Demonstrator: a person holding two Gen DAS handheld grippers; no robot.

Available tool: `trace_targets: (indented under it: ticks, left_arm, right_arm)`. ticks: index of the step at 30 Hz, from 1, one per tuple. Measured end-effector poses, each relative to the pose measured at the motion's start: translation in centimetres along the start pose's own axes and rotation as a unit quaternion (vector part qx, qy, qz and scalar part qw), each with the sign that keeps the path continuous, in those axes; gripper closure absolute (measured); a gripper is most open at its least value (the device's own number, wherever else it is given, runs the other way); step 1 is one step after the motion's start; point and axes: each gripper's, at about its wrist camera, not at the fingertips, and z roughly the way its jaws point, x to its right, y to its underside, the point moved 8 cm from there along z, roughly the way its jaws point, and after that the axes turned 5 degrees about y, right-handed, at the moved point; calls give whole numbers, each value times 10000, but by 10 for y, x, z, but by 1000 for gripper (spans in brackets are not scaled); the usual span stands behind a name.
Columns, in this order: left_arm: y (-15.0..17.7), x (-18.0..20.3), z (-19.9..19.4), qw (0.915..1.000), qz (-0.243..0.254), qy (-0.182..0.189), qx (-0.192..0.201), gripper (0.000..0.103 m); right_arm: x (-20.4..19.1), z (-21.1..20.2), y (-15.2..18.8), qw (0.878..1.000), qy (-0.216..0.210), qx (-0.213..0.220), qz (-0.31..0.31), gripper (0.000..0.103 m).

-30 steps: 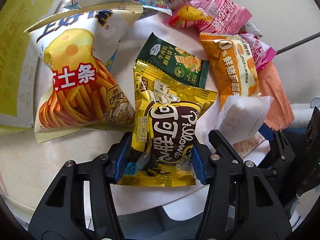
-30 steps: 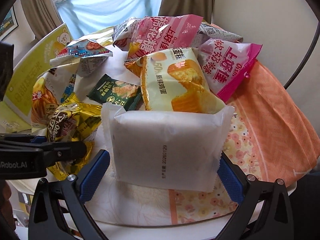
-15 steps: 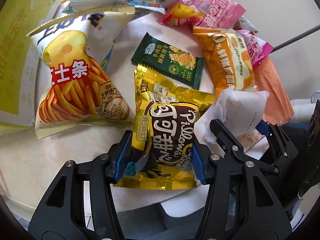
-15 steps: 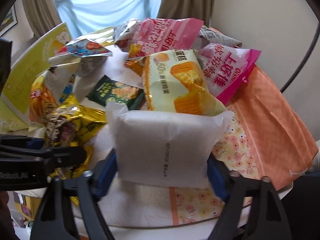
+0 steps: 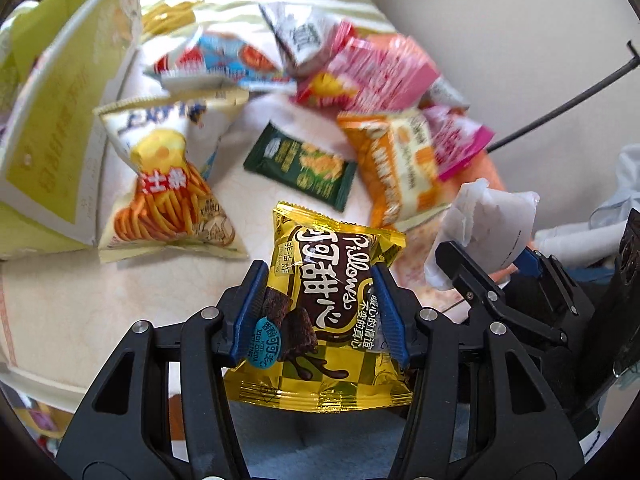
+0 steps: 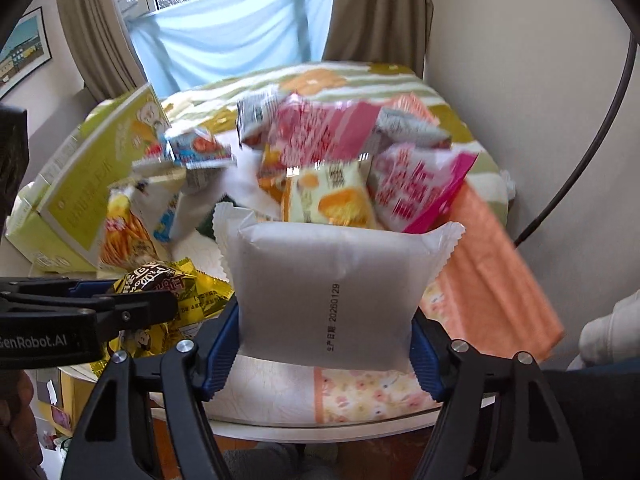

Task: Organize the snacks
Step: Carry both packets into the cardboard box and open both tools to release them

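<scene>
My left gripper (image 5: 318, 312) is shut on a gold and brown Pillows snack bag (image 5: 328, 300) and holds it above the table's near edge; the bag also shows in the right wrist view (image 6: 168, 284). My right gripper (image 6: 324, 328) is shut on a white snack packet (image 6: 332, 292), lifted off the table; the packet also shows in the left wrist view (image 5: 492, 228). The other snacks lie on the round table: a cheese stick bag (image 5: 168, 184), a dark green cracker pack (image 5: 304, 164), an orange cake bag (image 5: 396, 164) and pink bags (image 5: 372, 76).
A yellow-green cardboard box (image 5: 60, 108) stands at the table's left side. An orange cloth (image 6: 492, 276) hangs over the right edge. A wall (image 6: 520, 80) and a black cable (image 5: 560, 108) lie to the right. A striped bed (image 6: 332, 80) lies behind the table.
Both grippers have lifted their bags up and back off the table. The right gripper closed from wide open onto the white packet. The pile of snacks now lies farther away.
</scene>
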Motion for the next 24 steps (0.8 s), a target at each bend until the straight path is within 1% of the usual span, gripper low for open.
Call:
trace_targets:
  ticks: [2, 6, 8, 11, 13, 15, 17, 20, 24]
  left_arm:
    - [-7, 3, -19, 9997, -22, 109, 196, 54]
    - [-24, 12, -56, 9975, -134, 242, 657, 54]
    - [-34, 8, -83, 9949, -194, 260, 953, 54]
    - [-50, -4, -118, 9901, -270, 213, 1360, 54]
    - [-61, -17, -139, 9868, -327, 120, 1582, 54]
    - [-70, -37, -161, 9834, -396, -7, 1771, 54]
    - [-79, -59, -179, 9803, -488, -118, 1909, 54]
    - [-89, -95, -204, 9771, -650, -230, 2012, 54]
    - [-93, -147, -227, 9748, -834, -413, 2027, 54]
  right_arm:
    - [2, -12, -8, 9999, -23, 136, -56, 33]
    - [-3, -29, -35, 9990, -154, 378, -171, 33]
    - [-5, -44, -45, 9983, -298, 451, -219, 33]
    - [-22, -59, -67, 9962, -488, 577, -442, 33]
    - [-38, -67, -83, 9941, -649, 634, -586, 33]
    - [-57, -72, -96, 9920, -831, 662, -687, 33]
    - [-84, -76, -111, 9888, -1025, 729, -809, 33]
    - [-123, -79, -127, 9840, -1291, 787, -939, 33]
    - [-186, -74, -144, 9781, -1563, 803, -1115, 33]
